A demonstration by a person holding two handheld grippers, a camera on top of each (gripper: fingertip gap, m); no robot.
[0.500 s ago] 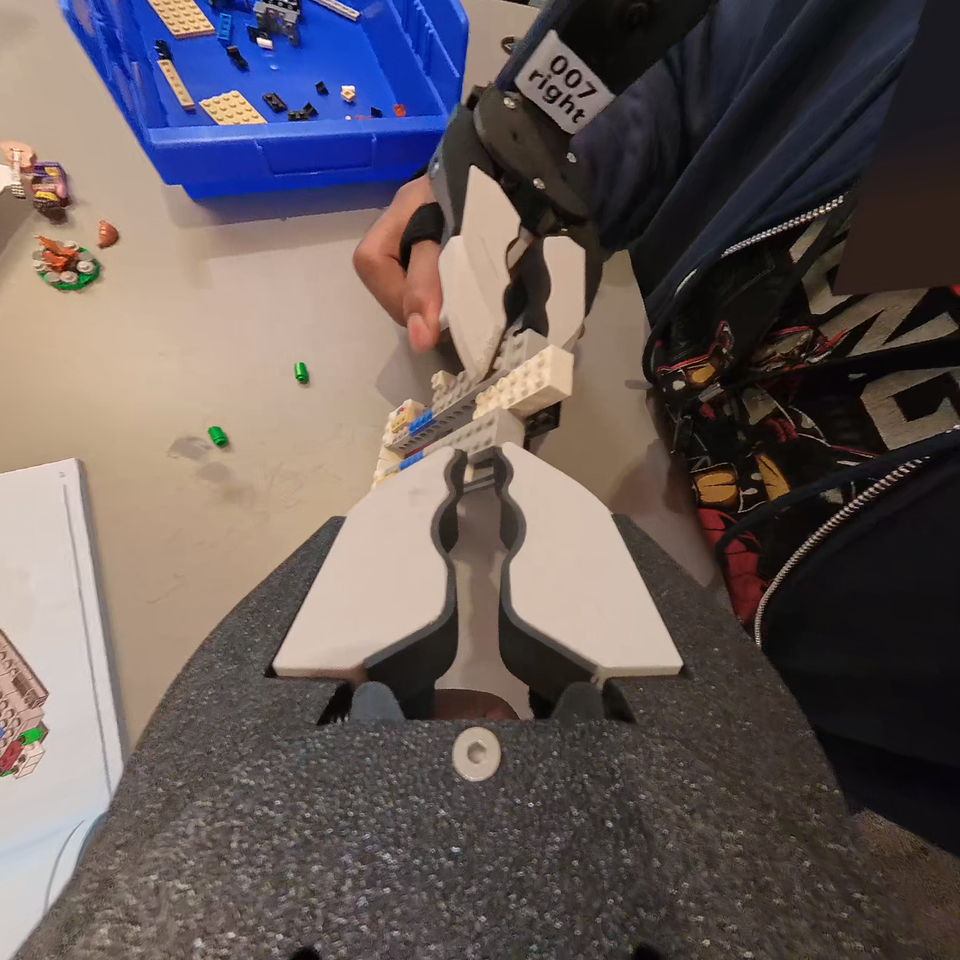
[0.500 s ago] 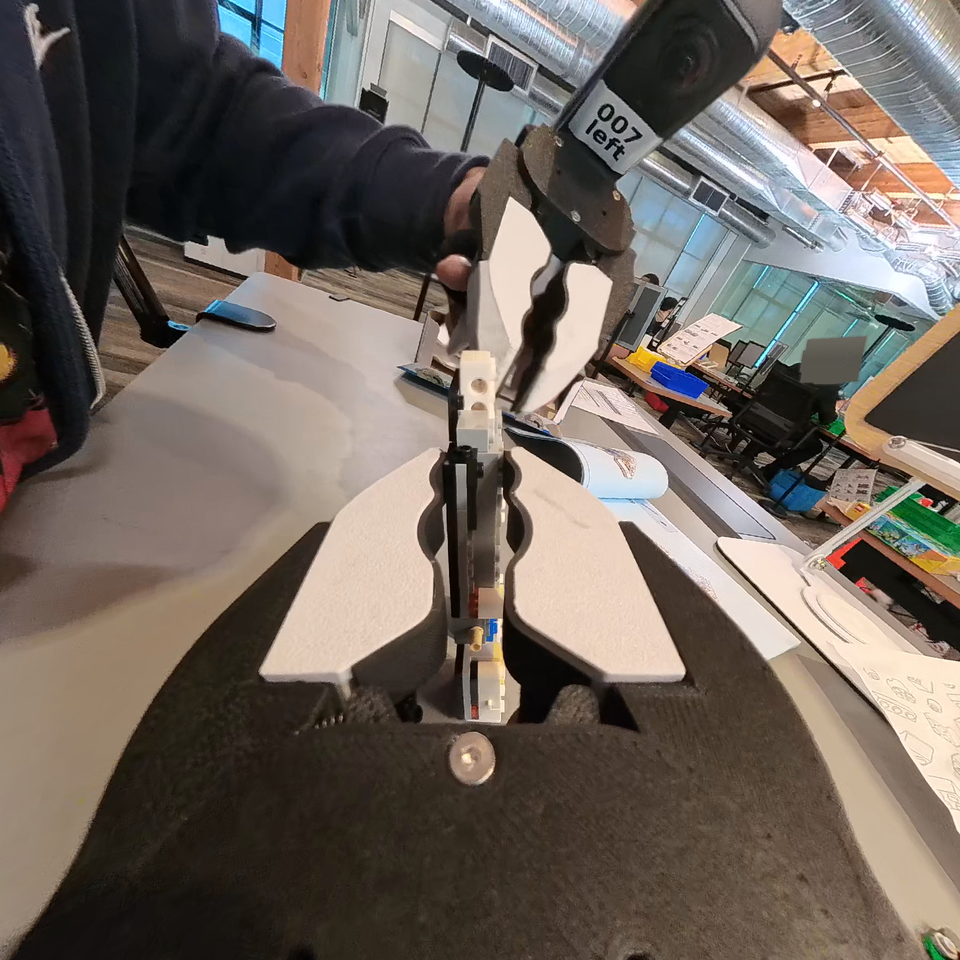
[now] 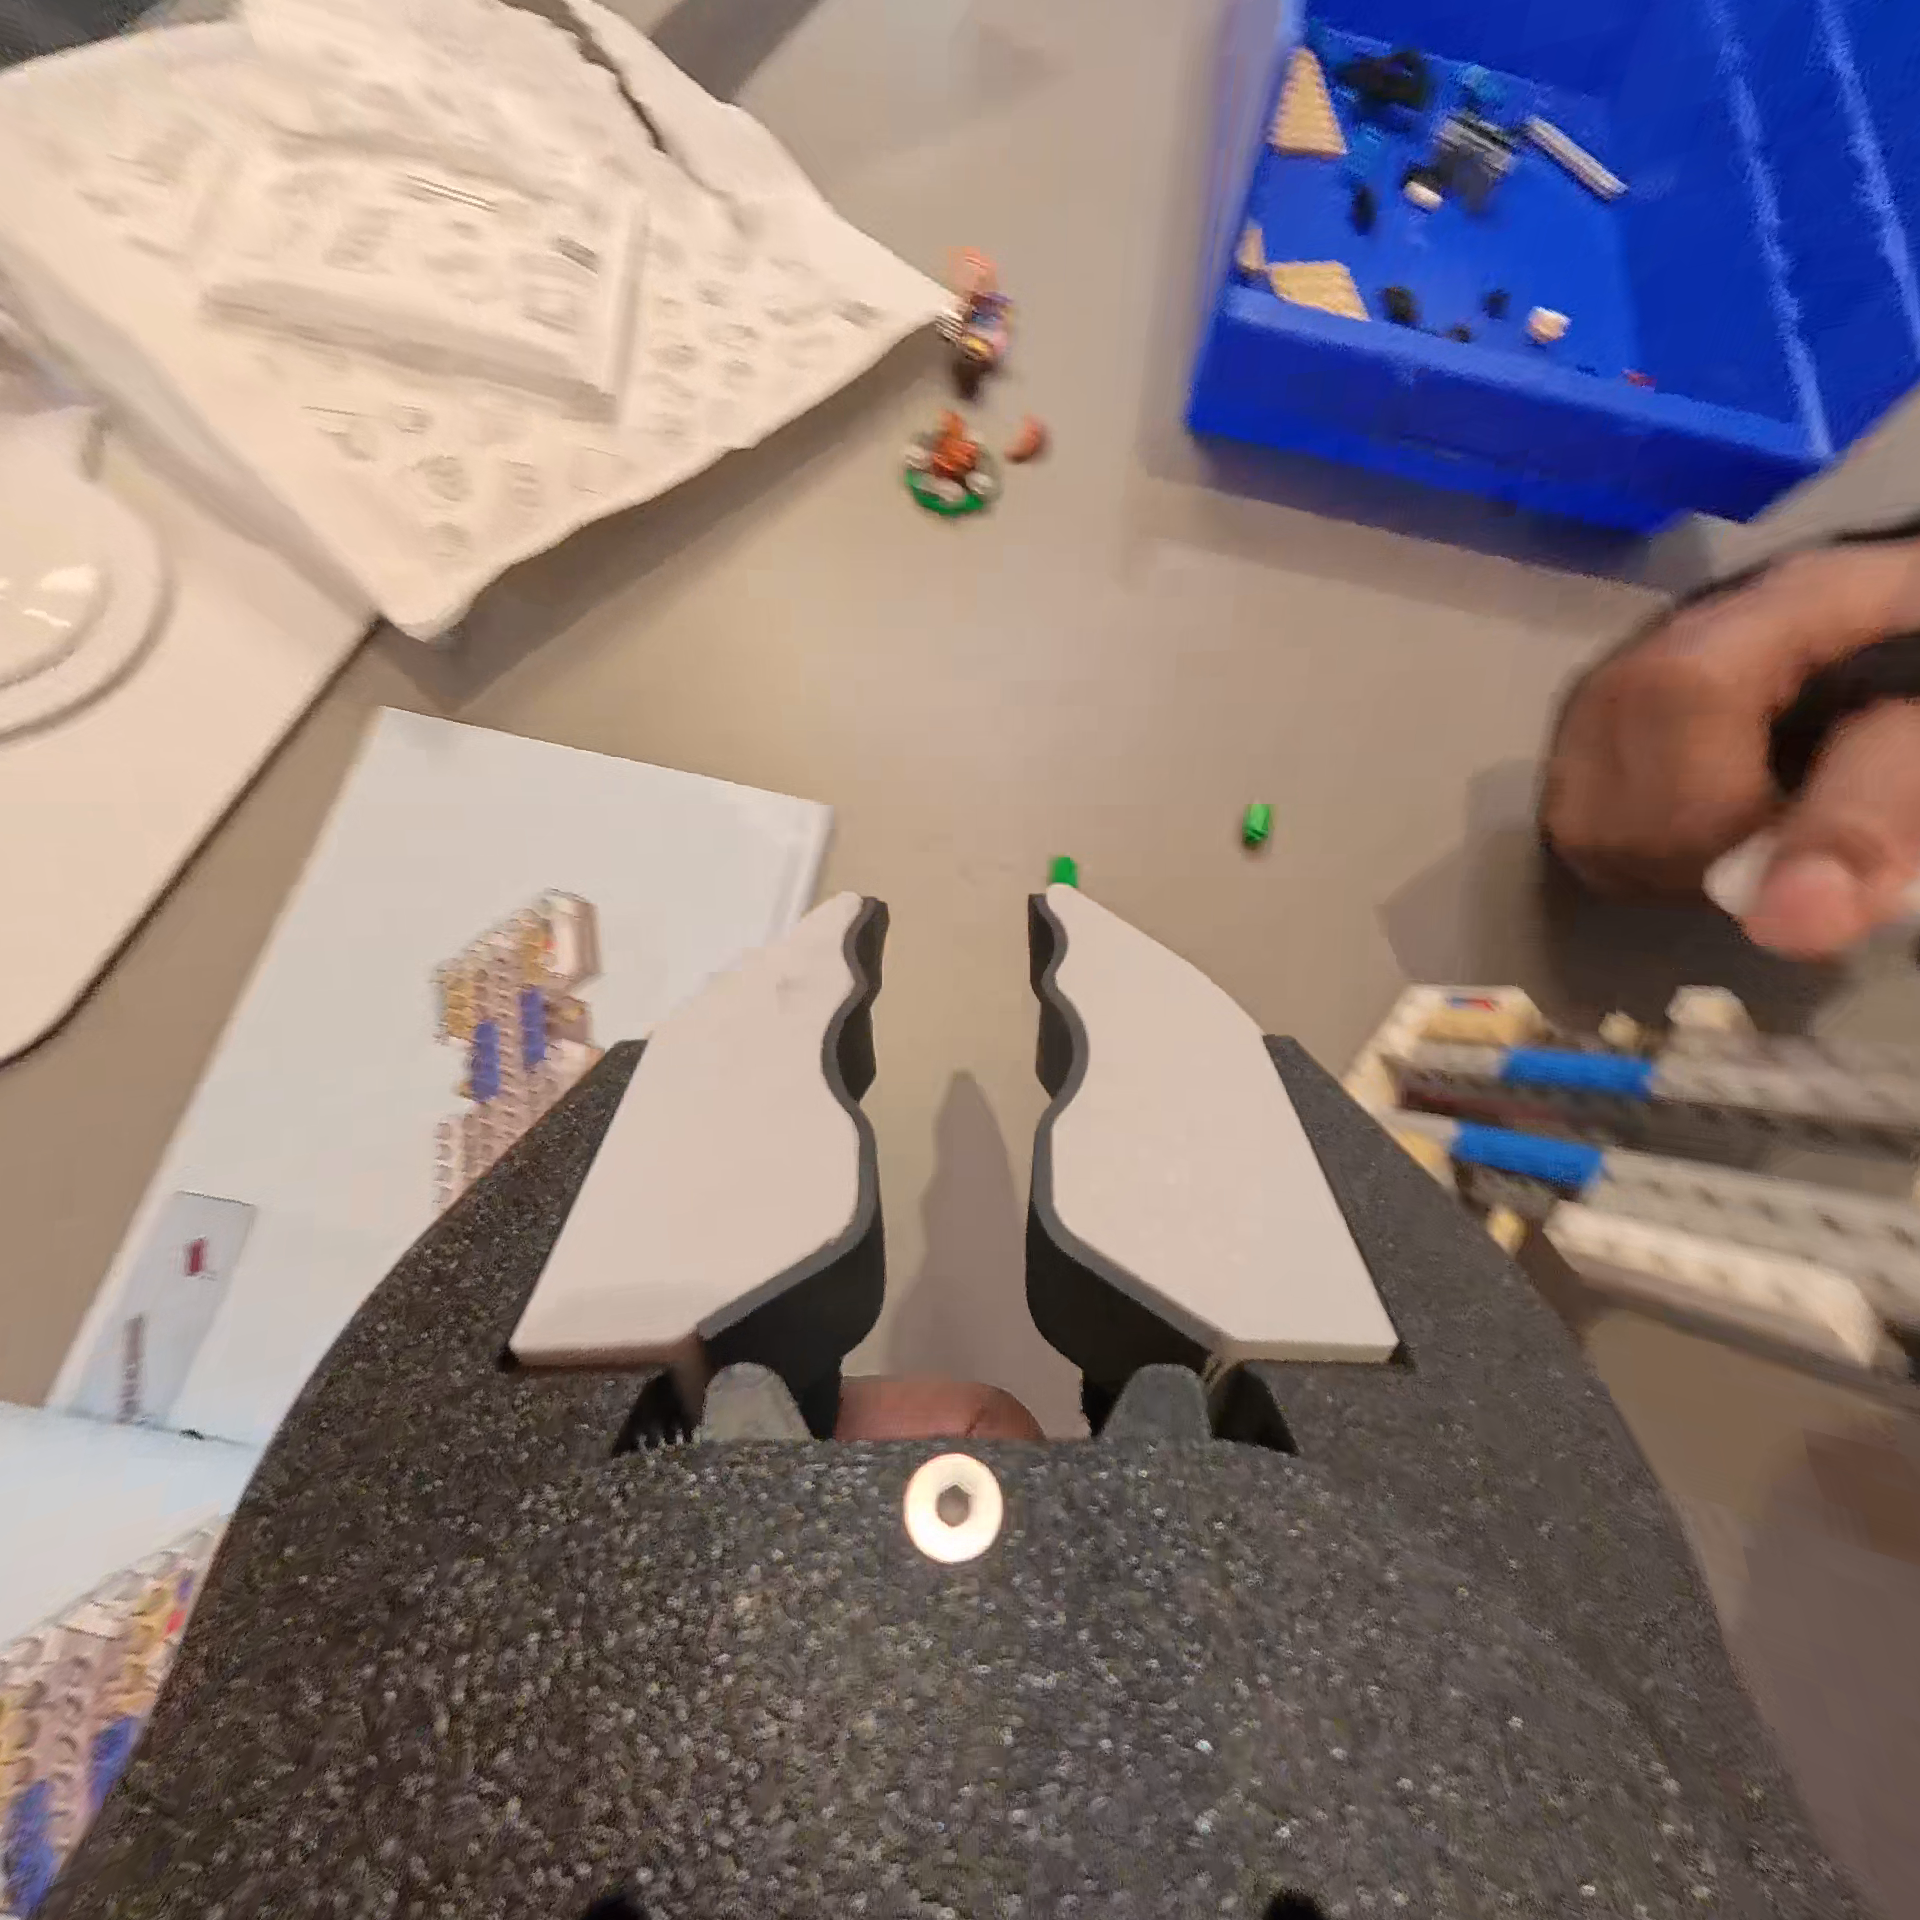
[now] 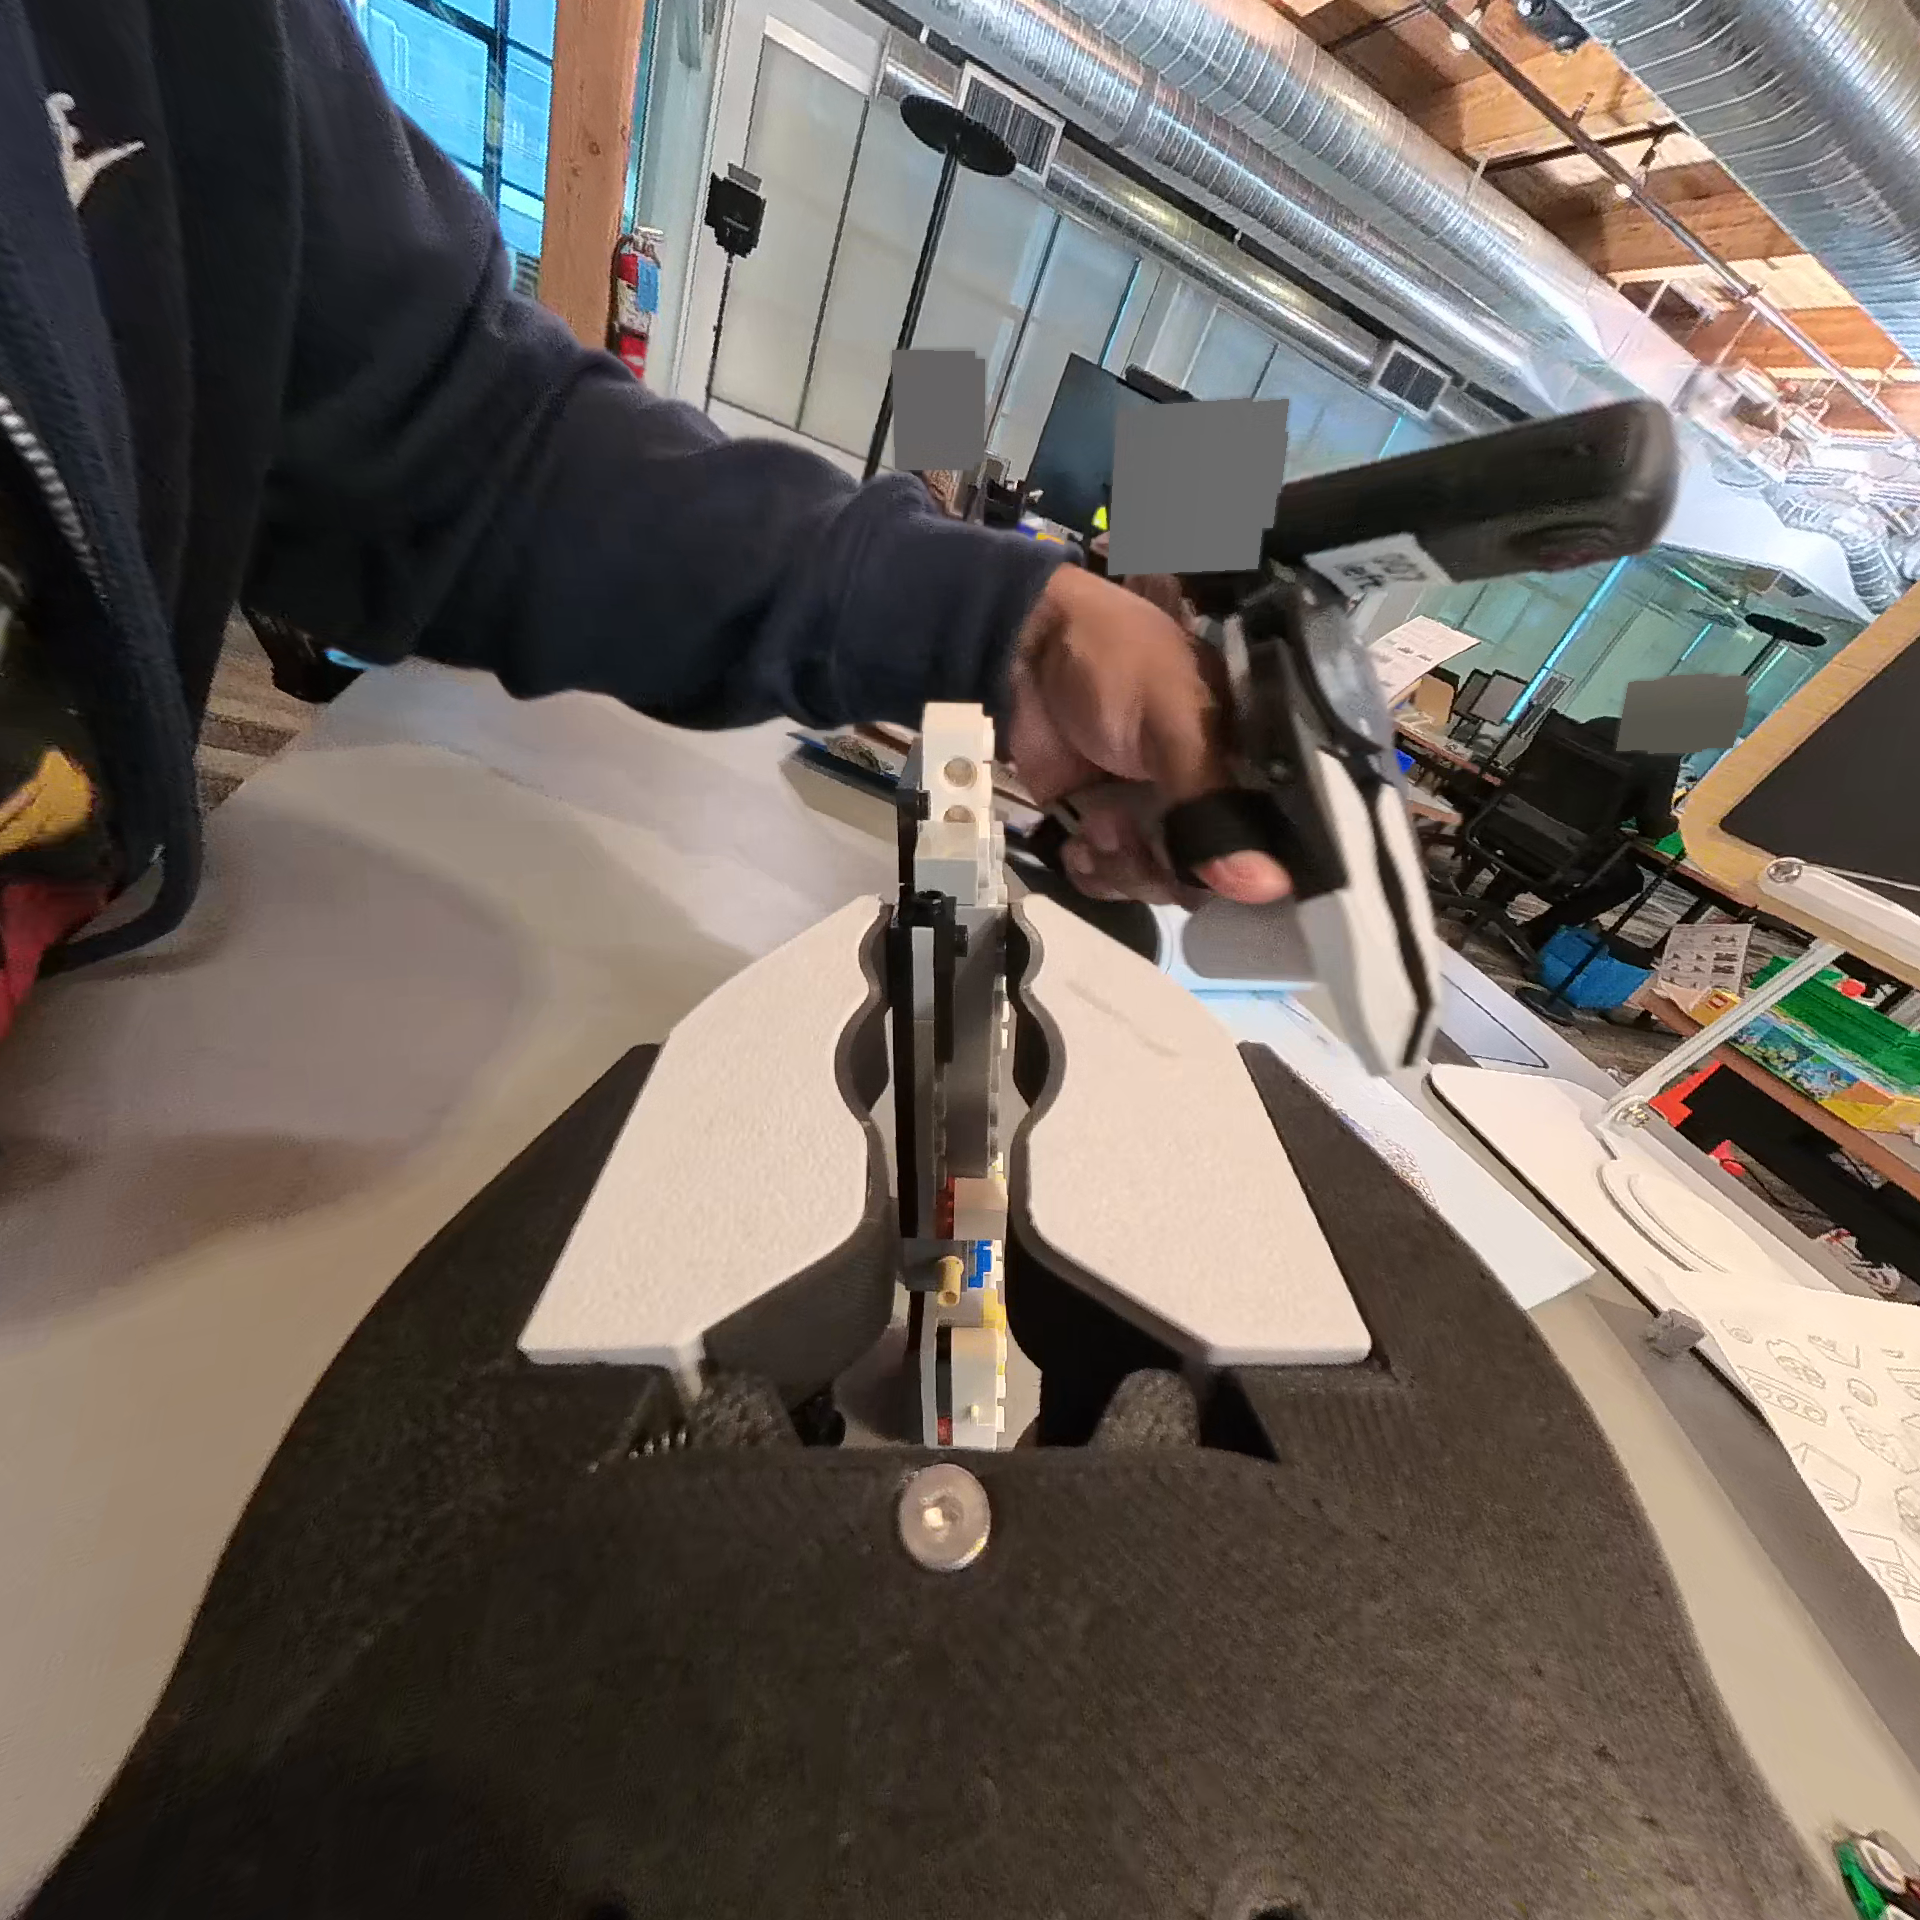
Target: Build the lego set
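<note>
My left gripper [image 3: 956, 914] is open and empty above the bare tan table [image 3: 987, 675]. A small green piece [image 3: 1062, 871] lies just past its right fingertip, and a second green piece [image 3: 1258, 824] lies farther right. My right gripper [image 4: 951, 914] is shut on a white, grey and black brick model [image 4: 951, 790], which stands up between both pads and runs back into the jaws. The same model [image 3: 1662, 1122] shows blurred at the right of the left wrist view, below the person's hand [image 3: 1714, 769]. The left gripper [image 4: 1397, 1029] hangs to the model's right in the right wrist view.
A blue bin [image 3: 1507, 436] with loose bricks stands at the far right. An instruction booklet [image 3: 468, 935] lies left of my left gripper, with a crumpled printed sheet [image 3: 416, 260] behind it. Small colourful builds [image 3: 951, 468] sit mid-table. A sleeve [image 4: 520, 499] crosses the right view. Across from one pair of fingers to the other is roughly 15 cm. From my left tips it is roughly 9 cm to the small green piece [image 3: 1062, 871]; from my right, 20 cm.
My left gripper has opened wide, left the end of the brick model and swung left over the table. My right gripper still grips the model as before.
</note>
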